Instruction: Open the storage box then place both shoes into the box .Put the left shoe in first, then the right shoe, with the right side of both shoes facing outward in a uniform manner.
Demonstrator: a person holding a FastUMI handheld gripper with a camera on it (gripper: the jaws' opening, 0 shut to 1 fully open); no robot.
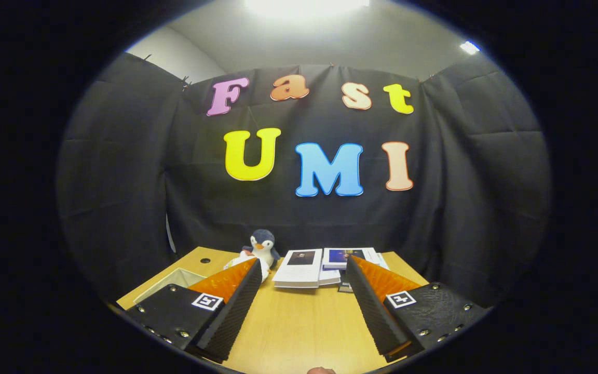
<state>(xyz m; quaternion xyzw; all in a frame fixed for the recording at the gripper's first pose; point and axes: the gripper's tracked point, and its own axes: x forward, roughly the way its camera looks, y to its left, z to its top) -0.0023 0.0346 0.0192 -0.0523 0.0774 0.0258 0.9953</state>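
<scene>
My gripper (303, 266) is held above a wooden table (299, 322) with its two fingers wide apart and nothing between them. To the left of the left finger (236, 306) I see the pale rim and inside corner of an open white box (172, 280) on the table's left side. A small white thing, partly hidden by the left fingertip, lies beside the toy penguin; I cannot tell what it is.
A plush penguin (263, 246) stands at the table's far edge just beyond the left fingertip. Books and booklets (320, 266) lie stacked between and beyond the fingertips. A small round hole (205, 260) is in the tabletop's far left. Black cloth walls close in the booth.
</scene>
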